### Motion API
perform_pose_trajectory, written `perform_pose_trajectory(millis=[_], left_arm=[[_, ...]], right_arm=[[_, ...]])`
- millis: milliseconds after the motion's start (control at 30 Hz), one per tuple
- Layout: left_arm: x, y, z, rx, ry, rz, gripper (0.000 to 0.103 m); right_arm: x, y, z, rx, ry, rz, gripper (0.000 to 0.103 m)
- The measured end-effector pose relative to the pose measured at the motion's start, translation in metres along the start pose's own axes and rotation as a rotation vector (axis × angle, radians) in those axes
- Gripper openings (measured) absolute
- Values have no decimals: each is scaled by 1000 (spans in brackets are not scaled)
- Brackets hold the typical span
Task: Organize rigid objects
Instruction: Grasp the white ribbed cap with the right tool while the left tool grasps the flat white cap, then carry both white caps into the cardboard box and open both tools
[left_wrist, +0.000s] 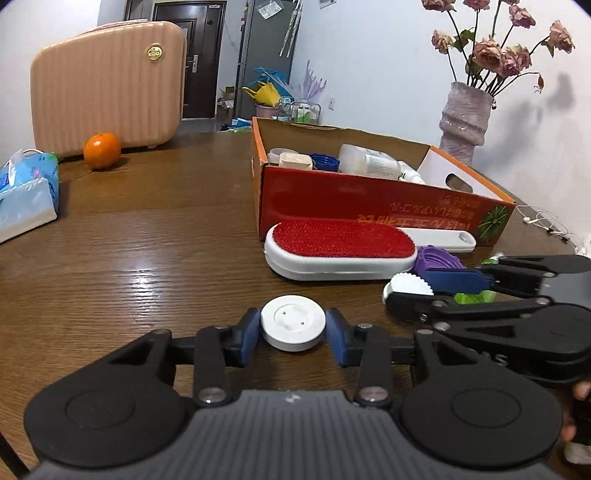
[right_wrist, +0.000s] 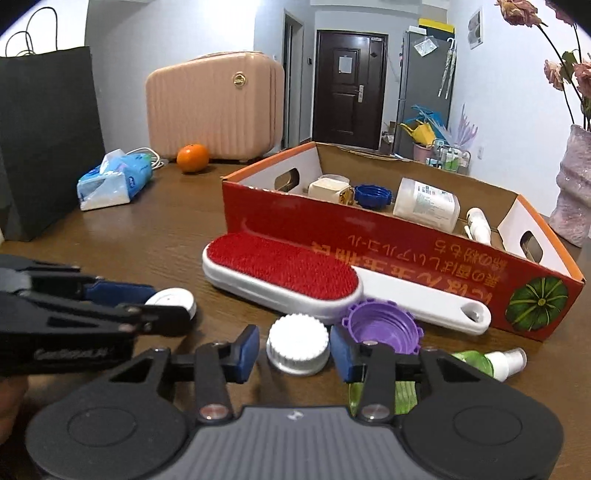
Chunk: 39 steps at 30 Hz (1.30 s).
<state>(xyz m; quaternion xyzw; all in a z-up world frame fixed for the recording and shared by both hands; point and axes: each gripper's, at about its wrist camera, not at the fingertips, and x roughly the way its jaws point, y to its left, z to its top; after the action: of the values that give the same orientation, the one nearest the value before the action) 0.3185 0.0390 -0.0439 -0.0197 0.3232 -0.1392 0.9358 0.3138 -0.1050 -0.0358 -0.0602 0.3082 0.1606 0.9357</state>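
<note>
Your left gripper (left_wrist: 293, 330) grips the white disc (left_wrist: 293, 328) on the table (left_wrist: 147, 258). Your right gripper (right_wrist: 294, 350) closes on the ribbed cap (right_wrist: 298, 349); whether its pads touch, you cannot tell. Only the right view shows the green bottle (right_wrist: 476, 363), half hidden, beside the box (right_wrist: 369, 236).

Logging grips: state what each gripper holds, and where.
Left gripper pinches the smooth round white disc across its rim; right gripper pinches the ribbed white bottle cap by its sides.

Green spray bottle (right_wrist: 476, 363) half hidden behind right gripper's finger, black paper bag (right_wrist: 48, 140) cropped at left edge, vase (right_wrist: 574, 192) cut by right edge, box print (left_wrist: 424, 214) blurred, illegible
</note>
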Motion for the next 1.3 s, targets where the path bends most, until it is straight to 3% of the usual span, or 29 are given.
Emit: perform_pose_trajectory(millis=[167, 367, 667, 833, 1100, 1300], left_arm=[[-1, 0, -2, 4, 0, 3, 39], [-37, -10, -11, 9, -37, 24, 39], [-83, -64, -6, 48, -96, -31, 39], [-96, -101, 0, 105, -135, -62, 39], [-89, -125, 13, 137, -133, -88, 39], [-51, -113, 62, 164, -149, -91, 39]], right_arm=[[-3, 2, 3, 0, -12, 3, 35], [-59, -11, -4, 23, -110, 13, 35], [-146, -40, -33, 63, -183, -9, 35], [-173, -60, -44, 94, -221, -21, 35], [-179, -89, -51, 141, -237, -25, 35], [-146, -113, -19, 123, -250, 0, 35]])
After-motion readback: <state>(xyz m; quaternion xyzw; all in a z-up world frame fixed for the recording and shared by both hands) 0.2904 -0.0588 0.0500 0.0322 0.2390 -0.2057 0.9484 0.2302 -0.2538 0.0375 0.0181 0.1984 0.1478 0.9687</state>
